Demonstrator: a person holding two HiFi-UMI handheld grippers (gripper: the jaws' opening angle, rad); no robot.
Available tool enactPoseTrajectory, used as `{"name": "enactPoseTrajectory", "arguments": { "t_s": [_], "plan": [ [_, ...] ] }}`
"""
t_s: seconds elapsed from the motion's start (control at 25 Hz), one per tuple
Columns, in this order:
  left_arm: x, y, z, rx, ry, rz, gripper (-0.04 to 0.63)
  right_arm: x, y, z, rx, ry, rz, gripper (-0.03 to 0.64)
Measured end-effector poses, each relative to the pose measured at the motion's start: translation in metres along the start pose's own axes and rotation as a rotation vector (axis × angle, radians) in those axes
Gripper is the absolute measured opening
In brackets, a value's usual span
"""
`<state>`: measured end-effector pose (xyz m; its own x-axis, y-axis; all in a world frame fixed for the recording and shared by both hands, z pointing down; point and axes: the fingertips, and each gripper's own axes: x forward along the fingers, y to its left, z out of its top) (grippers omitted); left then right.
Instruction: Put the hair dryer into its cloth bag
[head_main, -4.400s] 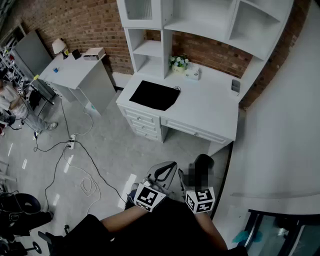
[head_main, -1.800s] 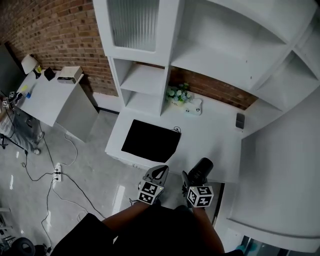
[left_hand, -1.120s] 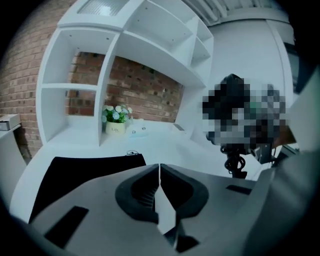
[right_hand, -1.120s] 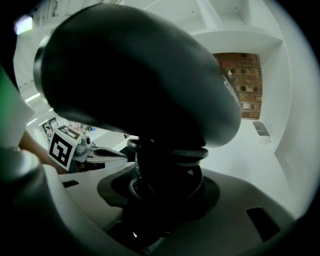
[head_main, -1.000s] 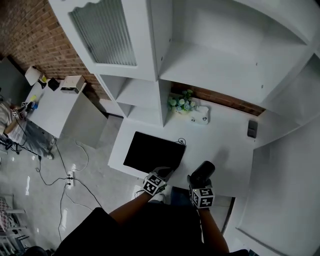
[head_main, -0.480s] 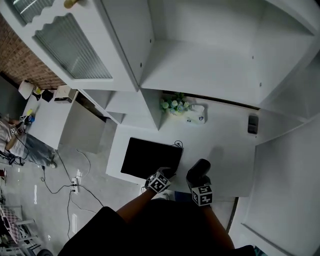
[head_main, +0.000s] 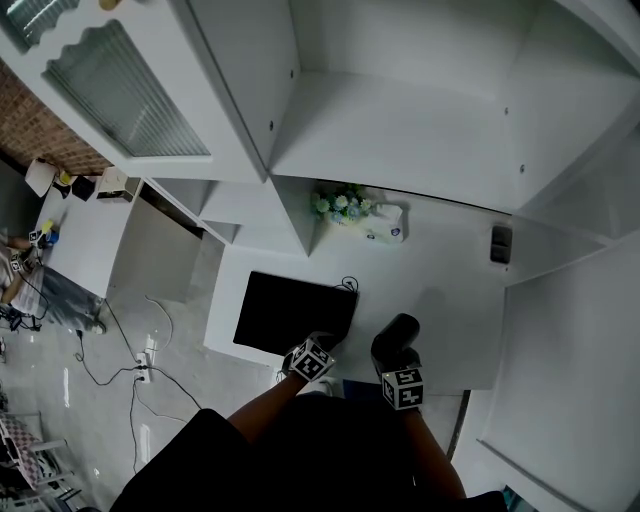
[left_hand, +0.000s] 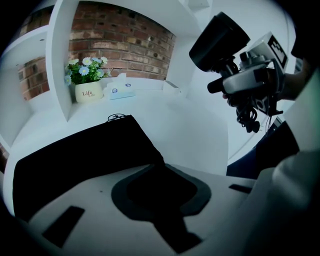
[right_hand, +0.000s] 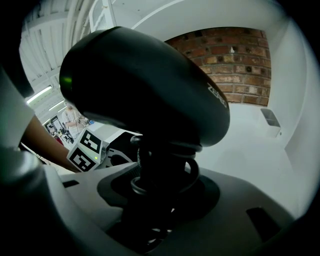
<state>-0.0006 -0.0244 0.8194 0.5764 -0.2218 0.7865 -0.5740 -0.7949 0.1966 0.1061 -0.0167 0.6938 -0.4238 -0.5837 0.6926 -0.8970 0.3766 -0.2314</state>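
So the right claw (right_hand: 162, 202) gripped the hair dryer (right_hand: 145, 85), the left claw (left_hand: 165, 197) pinched the cloth bag (left_hand: 75, 155); lifting its mouth open seemed key.

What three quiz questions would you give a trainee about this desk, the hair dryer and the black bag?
1. True or false: the hair dryer lies flat on the desk.
2. What stands right beside the flower pot? A) a mug B) a tissue box C) a clock
3. Fill in: the tongs at the near corner of the black bag are the ___ tongs.

Key
1. False: the right tongs hold it up off the desk.
2. B
3. left: the left tongs meet that corner.
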Motion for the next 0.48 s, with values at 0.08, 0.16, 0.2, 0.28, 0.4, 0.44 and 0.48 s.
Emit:
{"name": "enactPoseTrajectory", "arguments": {
  "t_s": [0.08, 0.16, 0.2, 0.28, 0.4, 0.44, 0.48],
  "plan": [
    [-0.003, 0.002, 0.004, -0.031, -0.031, -0.003, 0.050, 0.000, 0.000, -0.001, 0.000, 0.002, -0.002, 0.224],
    [-0.011, 0.002, 0.010, -0.073, -0.059, -0.022, 0.048, 0.001, 0.002, -0.002, 0.004, 0.004, 0.001, 0.224],
    [-0.014, 0.002, 0.013, -0.091, -0.070, -0.031, 0.048, 0.002, 0.003, -0.002, 0.005, 0.005, 0.002, 0.224],
    [-0.019, 0.003, 0.017, -0.121, -0.088, -0.038, 0.049, 0.004, 0.004, -0.003, 0.003, 0.009, 0.005, 0.224],
    [-0.025, 0.003, 0.025, -0.158, -0.123, -0.028, 0.048, 0.006, 0.005, -0.006, -0.001, 0.014, 0.012, 0.224],
    [-0.027, 0.003, 0.027, -0.167, -0.136, -0.021, 0.048, 0.007, 0.006, -0.006, -0.003, 0.016, 0.014, 0.224],
    [-0.030, 0.003, 0.029, -0.180, -0.149, -0.015, 0.046, 0.007, 0.006, -0.006, -0.006, 0.018, 0.015, 0.224]
  ]
}}
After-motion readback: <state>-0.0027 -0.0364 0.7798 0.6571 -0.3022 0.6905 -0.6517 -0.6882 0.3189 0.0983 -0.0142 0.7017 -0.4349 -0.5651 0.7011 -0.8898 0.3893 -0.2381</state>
